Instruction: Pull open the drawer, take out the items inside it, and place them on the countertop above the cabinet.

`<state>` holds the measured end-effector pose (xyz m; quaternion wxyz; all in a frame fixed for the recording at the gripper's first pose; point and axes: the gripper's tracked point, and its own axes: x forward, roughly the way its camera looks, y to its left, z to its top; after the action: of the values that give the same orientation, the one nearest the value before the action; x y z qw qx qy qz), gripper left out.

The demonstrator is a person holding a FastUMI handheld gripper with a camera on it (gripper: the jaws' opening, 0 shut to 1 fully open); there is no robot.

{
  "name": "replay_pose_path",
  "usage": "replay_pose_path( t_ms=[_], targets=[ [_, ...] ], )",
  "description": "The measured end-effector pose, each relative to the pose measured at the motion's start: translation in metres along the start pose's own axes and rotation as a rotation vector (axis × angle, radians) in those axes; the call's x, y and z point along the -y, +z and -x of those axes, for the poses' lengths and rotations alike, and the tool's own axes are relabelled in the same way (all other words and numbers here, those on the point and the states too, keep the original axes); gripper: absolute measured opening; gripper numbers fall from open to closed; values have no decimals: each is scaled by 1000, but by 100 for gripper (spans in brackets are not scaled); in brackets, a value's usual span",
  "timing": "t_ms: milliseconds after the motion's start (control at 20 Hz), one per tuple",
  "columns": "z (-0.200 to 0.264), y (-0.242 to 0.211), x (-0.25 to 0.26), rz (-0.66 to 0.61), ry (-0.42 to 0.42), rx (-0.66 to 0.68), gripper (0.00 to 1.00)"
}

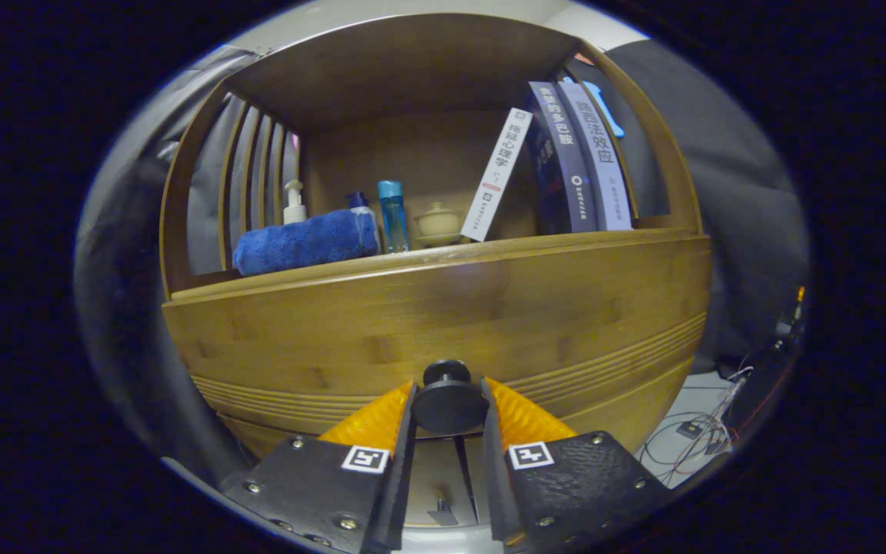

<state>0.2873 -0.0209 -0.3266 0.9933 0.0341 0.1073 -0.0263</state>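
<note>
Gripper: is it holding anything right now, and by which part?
Yes. The gripper is shut on the drawer knob, one finger on each side of its round head.

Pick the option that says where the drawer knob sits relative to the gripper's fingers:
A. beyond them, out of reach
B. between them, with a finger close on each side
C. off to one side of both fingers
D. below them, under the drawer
B: the round knob on the drawer front sits between the gripper fingers, one finger close on each side.
</note>
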Motion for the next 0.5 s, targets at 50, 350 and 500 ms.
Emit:
replay_pose_path(
  t_ms=[50, 350, 500],
  targets=[
    [0, 0, -2, 31, 20, 9, 42],
    [37, -8, 3, 86, 55, -67, 28],
    [77, -12, 8, 55, 48, -89, 28]
  ],
)
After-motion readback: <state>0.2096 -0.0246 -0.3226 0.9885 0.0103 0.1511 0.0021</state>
